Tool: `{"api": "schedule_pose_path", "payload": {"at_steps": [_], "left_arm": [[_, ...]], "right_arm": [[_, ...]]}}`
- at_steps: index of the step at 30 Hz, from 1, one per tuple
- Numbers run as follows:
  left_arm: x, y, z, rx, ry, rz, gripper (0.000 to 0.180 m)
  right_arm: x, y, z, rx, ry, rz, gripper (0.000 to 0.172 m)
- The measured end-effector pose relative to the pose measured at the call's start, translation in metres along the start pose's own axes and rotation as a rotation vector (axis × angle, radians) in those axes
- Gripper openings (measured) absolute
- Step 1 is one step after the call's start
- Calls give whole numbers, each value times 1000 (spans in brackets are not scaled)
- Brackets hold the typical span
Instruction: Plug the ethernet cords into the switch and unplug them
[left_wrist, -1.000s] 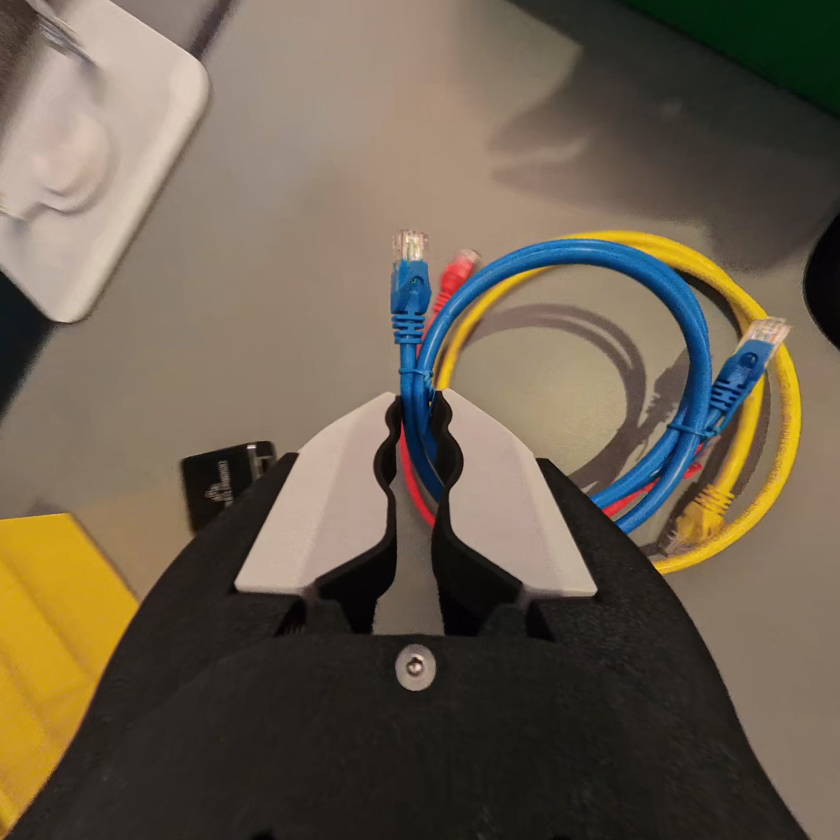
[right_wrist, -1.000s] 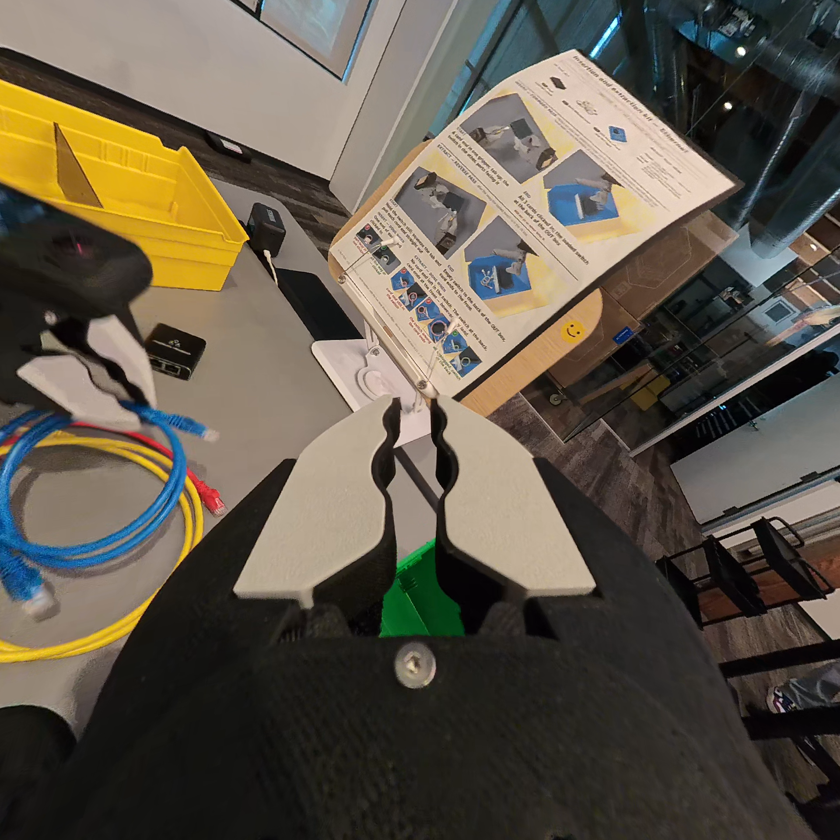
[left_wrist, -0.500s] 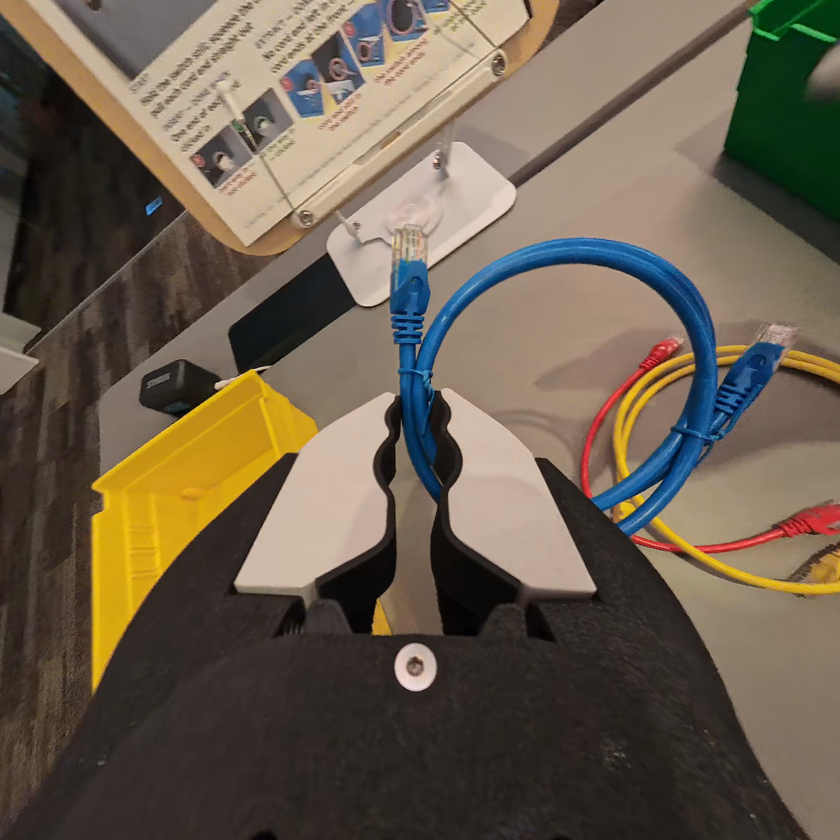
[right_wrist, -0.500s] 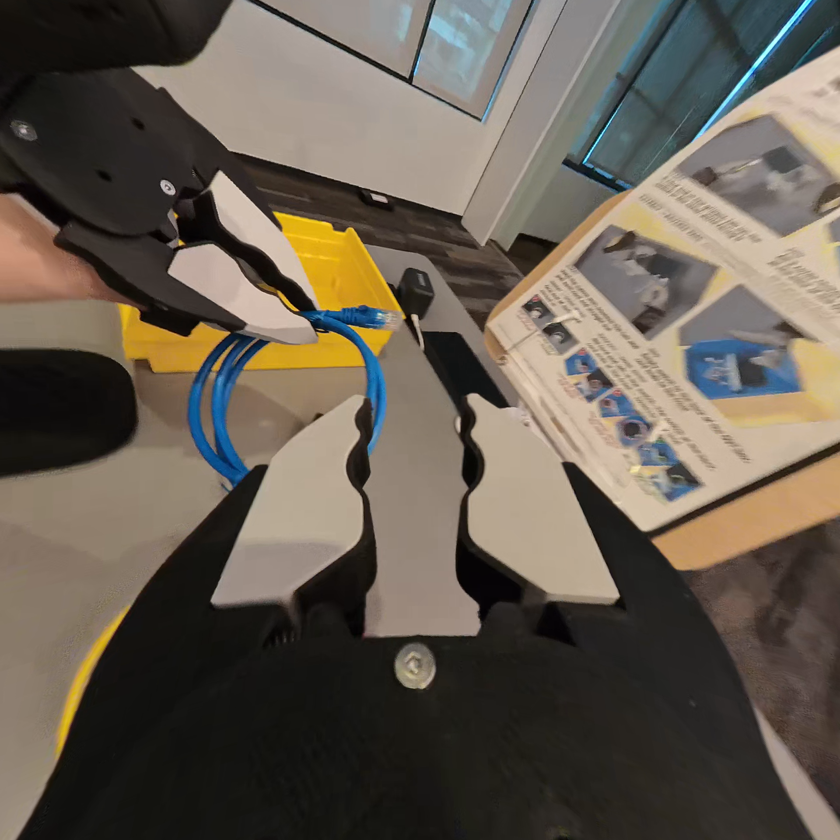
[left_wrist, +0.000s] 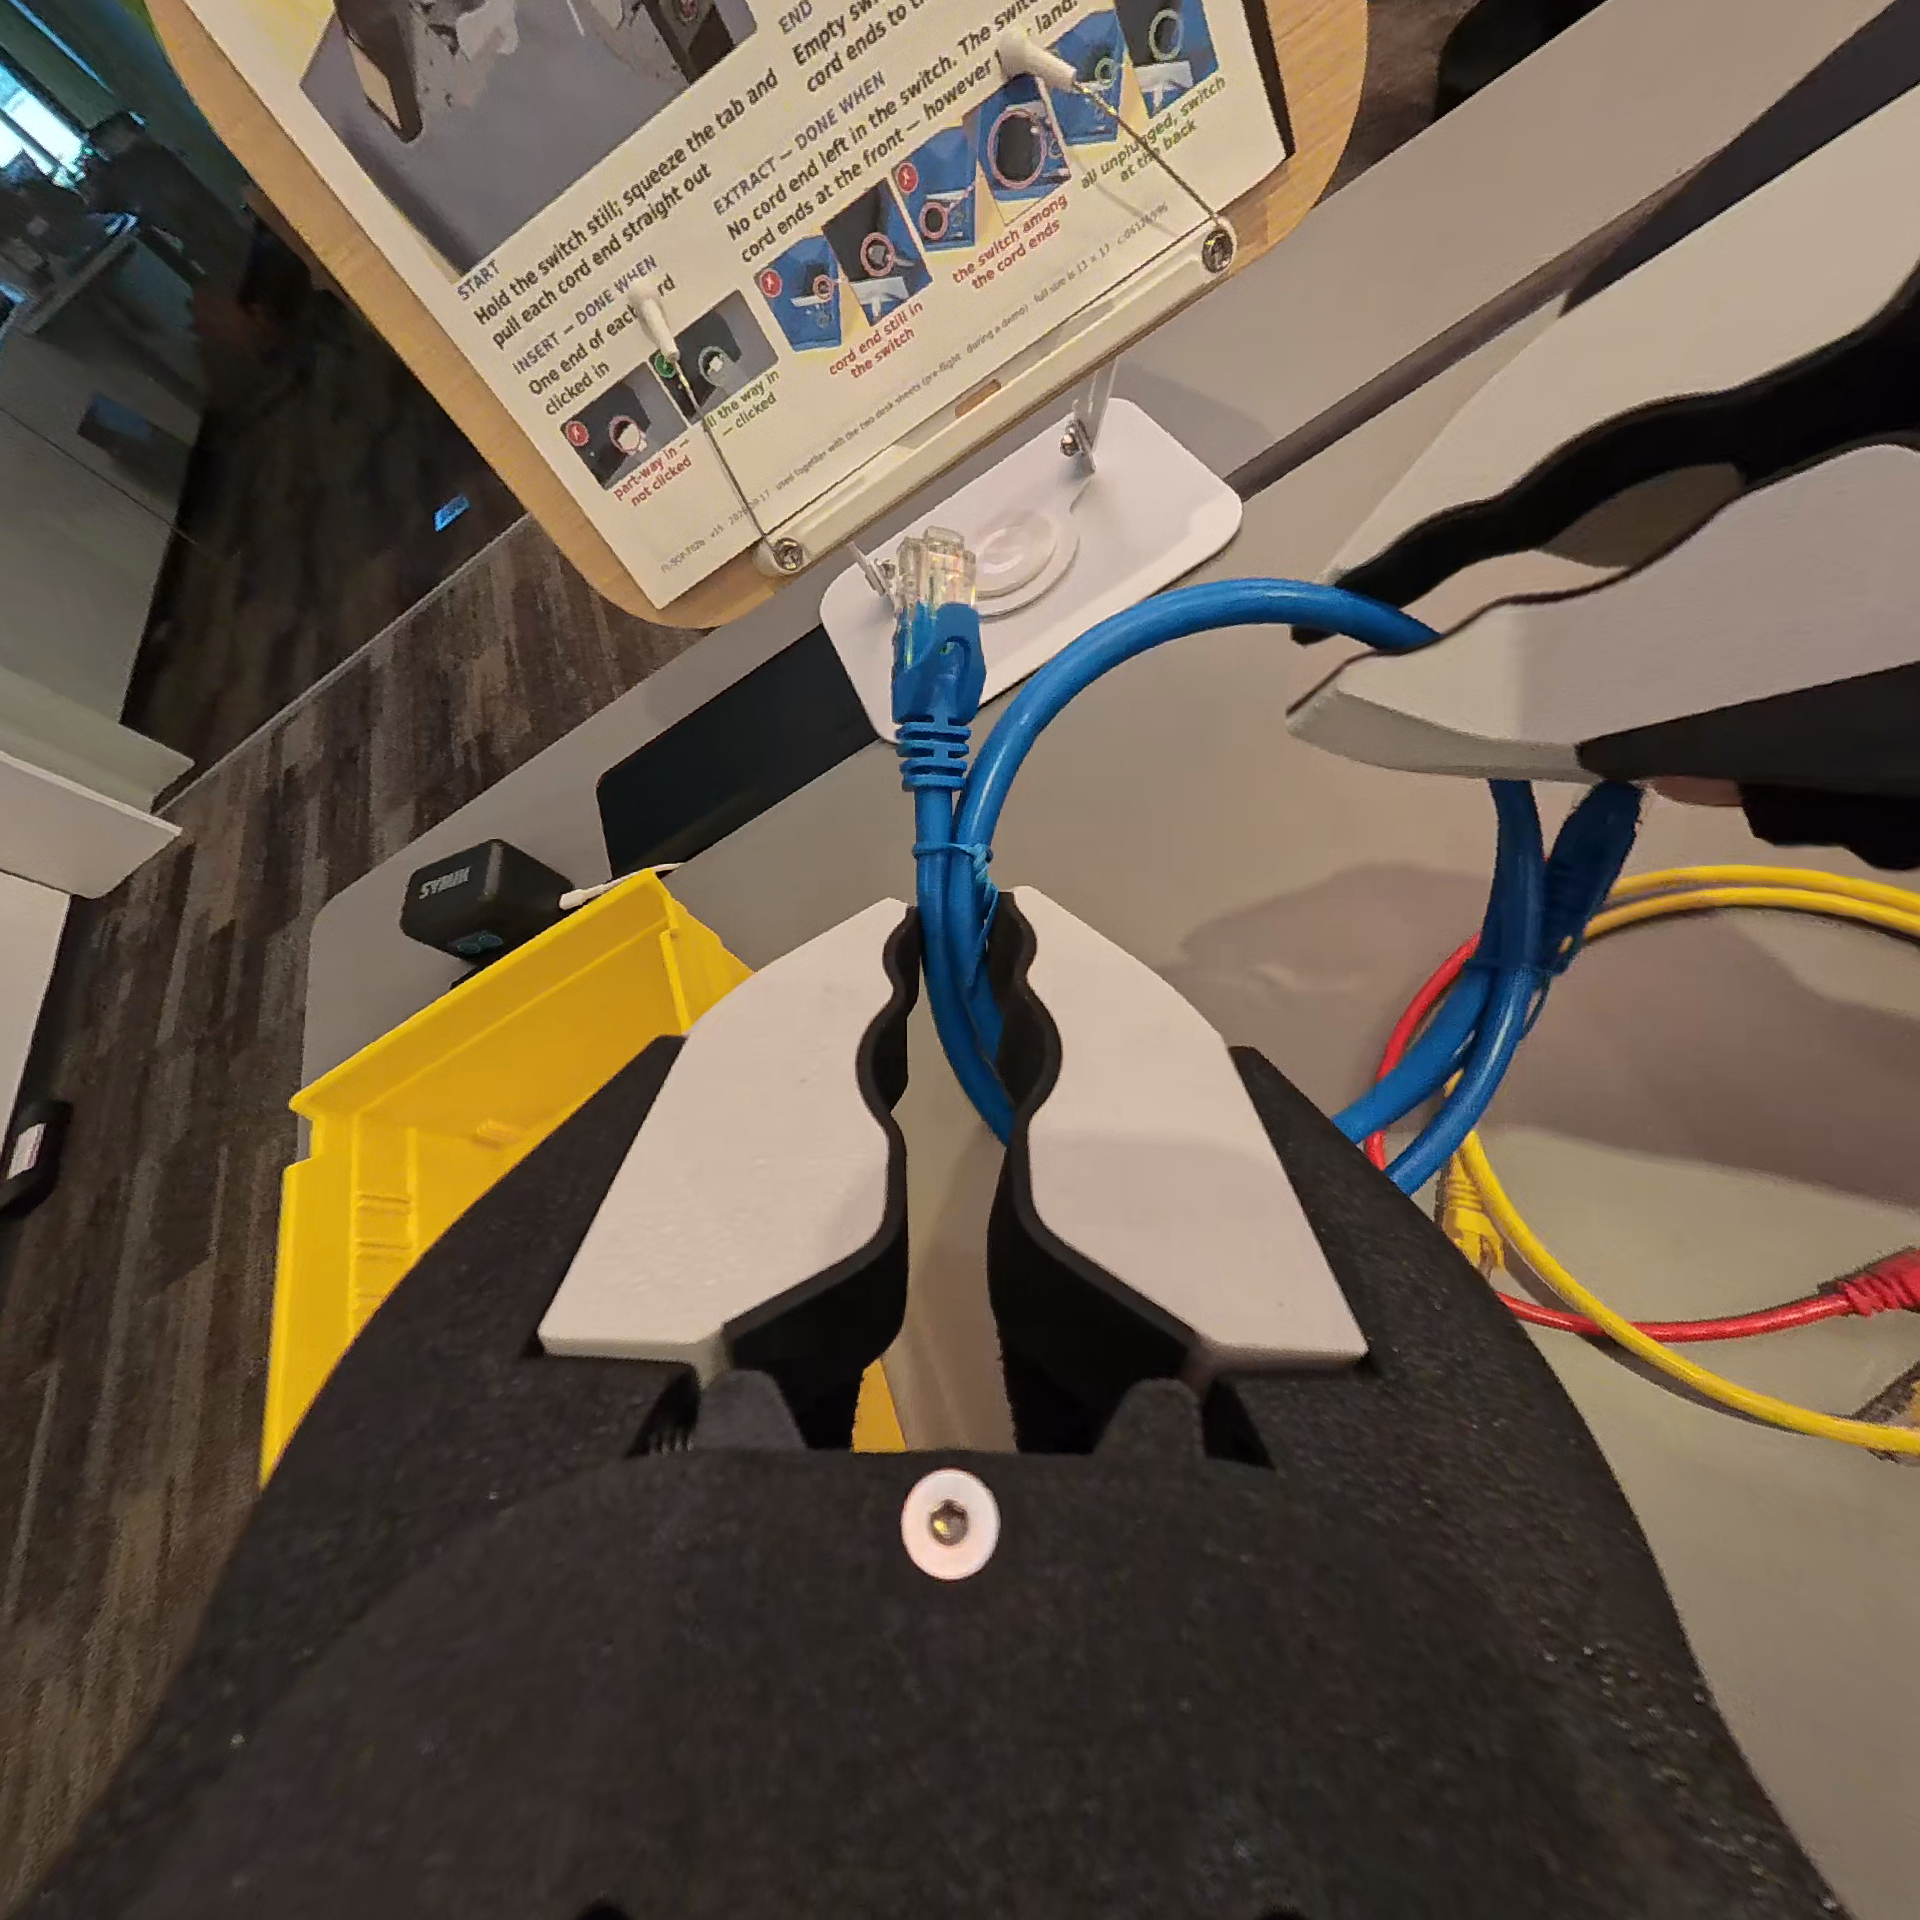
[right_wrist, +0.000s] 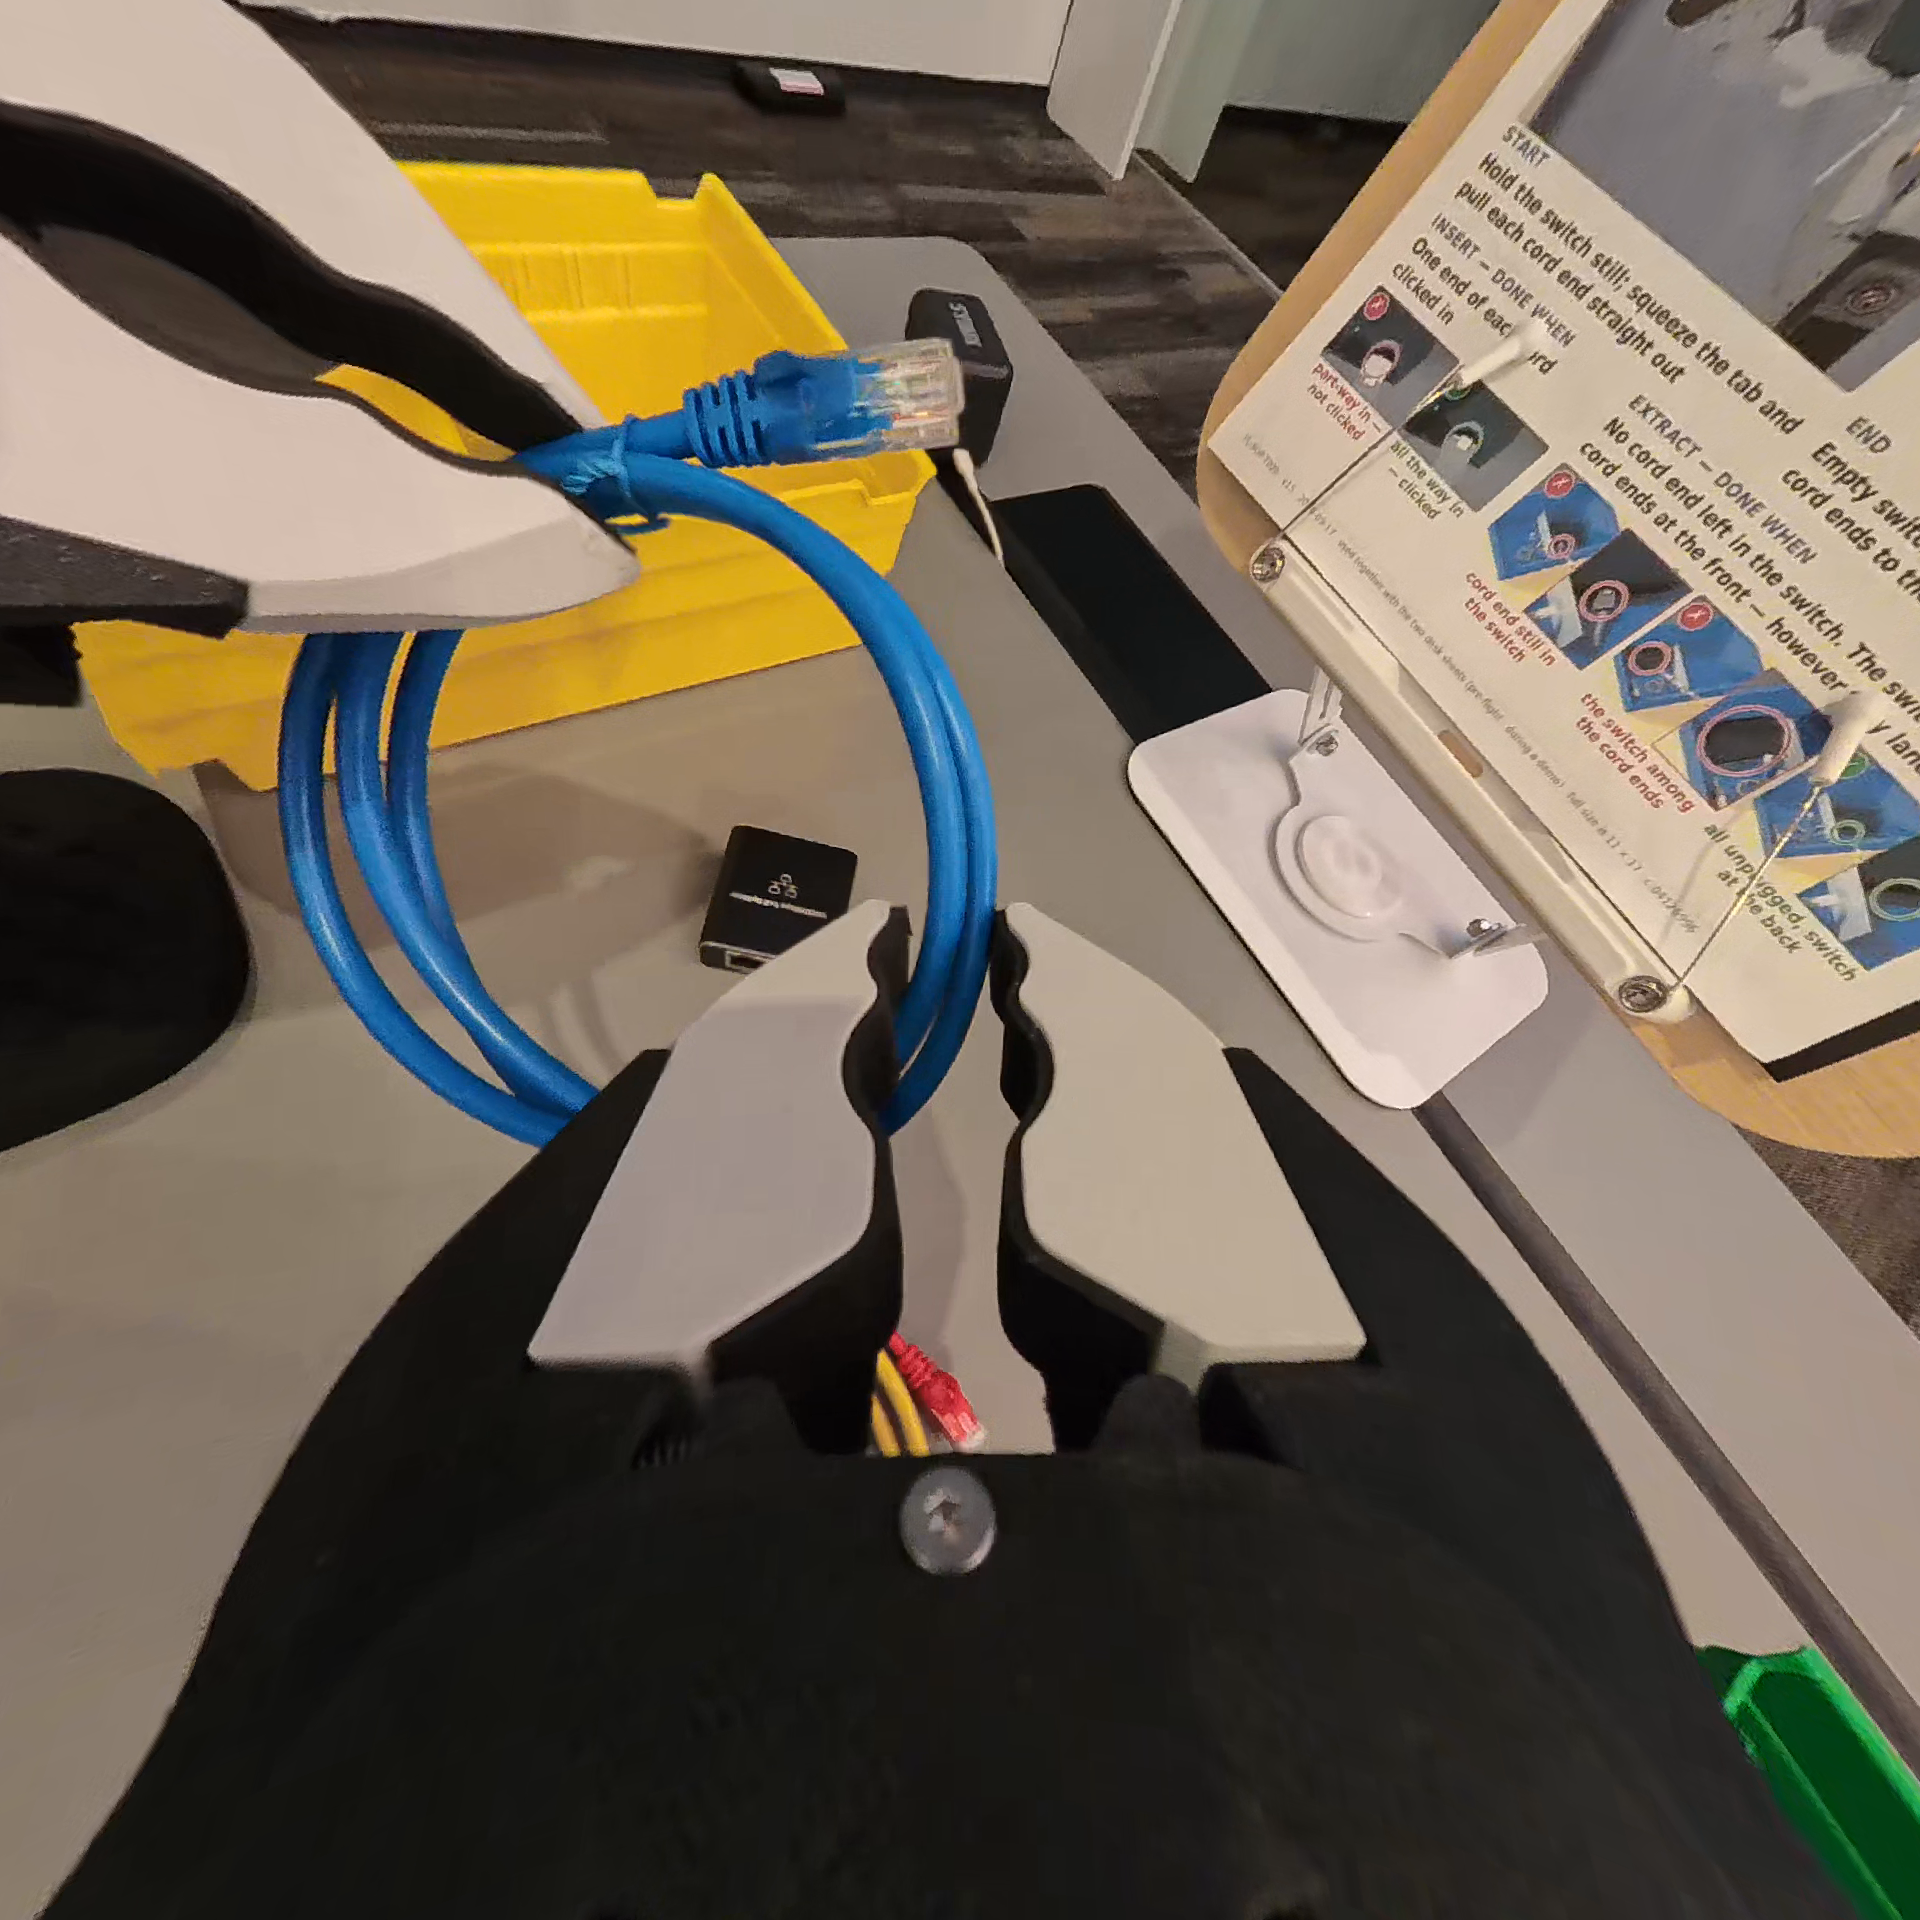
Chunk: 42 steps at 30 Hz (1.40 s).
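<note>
My left gripper (left_wrist: 961, 914) is shut on a coiled blue ethernet cord (left_wrist: 1143, 613), just below its tie, and holds it above the grey table. One clear plug (left_wrist: 935, 582) points up past the fingertips; the other blue plug (left_wrist: 1579, 862) hangs at the right. My right gripper (right_wrist: 945, 920) is shut on the far side of the same blue coil (right_wrist: 935, 727); it also shows in the left wrist view (left_wrist: 1320, 665). The left gripper shows in the right wrist view (right_wrist: 597, 488). The small black switch (right_wrist: 779, 894) lies on the table behind the coil. Yellow (left_wrist: 1766, 894) and red (left_wrist: 1662, 1325) cords lie on the table.
A yellow bin (right_wrist: 644, 270) stands at the table's far left. An instruction board (right_wrist: 1662, 520) leans on a white stand base (right_wrist: 1340, 894) at the right. A black adapter (left_wrist: 468, 894) sits behind the bin. A green bin (right_wrist: 1818, 1766) is at the near right. My right fingertips sit around 9 centimeters from my left ones. Left tips and right tips are each some 20 centimeters from the small black switch (right_wrist: 779, 894).
My left gripper lifted the blue coil away from the yellow and red cords. My right gripper swung in, opened, then shut on the coil's far side.
</note>
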<state>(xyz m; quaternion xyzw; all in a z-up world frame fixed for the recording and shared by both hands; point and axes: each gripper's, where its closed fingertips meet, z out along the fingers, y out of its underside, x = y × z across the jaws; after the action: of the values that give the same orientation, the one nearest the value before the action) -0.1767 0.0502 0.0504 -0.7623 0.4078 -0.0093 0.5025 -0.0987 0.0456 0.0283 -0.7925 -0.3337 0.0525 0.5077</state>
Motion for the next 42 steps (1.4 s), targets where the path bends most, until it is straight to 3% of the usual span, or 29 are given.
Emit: {"api": "schedule_pose_path", "payload": {"at_steps": [4,5,7,10,16,19,21,26,30,32,33,39,42], "left_arm": [[22,-2,-5,37,156,-32,16],[30,-1,-8,34,228,-58,21],[39,-1,-14,38,355,-117,50],[42,-8,-26,119,540,-229,58],[84,-20,-47,223,1038,-313,53],[104,-23,-55,243,1187,-283,54],[112,-25,-61,253,1254,-262,45],[111,-26,-56,260,1179,-183,33],[117,-22,-37,167,1087,-133,33],[121,-22,-33,136,1098,-123,14],[121,-23,-31,121,1102,-132,14],[117,-41,-25,148,1156,-194,12],[103,-55,-21,200,1154,-269,12]], "right_arm": [[13,3,-5,-7,33,-59,12],[15,1,-8,9,28,-67,11],[21,1,-17,24,35,-116,11],[31,-6,-35,81,71,-214,11],[28,-27,-69,247,133,-458,11],[10,-33,-82,359,72,-589,10],[8,-28,-85,343,57,-637,11],[16,-12,-85,230,93,-704,10],[19,-3,-79,123,111,-725,10],[20,0,-77,82,128,-751,10],[23,0,-78,68,154,-757,10],[43,-11,-87,122,284,-718,13],[60,-34,-104,233,442,-664,35]]}}
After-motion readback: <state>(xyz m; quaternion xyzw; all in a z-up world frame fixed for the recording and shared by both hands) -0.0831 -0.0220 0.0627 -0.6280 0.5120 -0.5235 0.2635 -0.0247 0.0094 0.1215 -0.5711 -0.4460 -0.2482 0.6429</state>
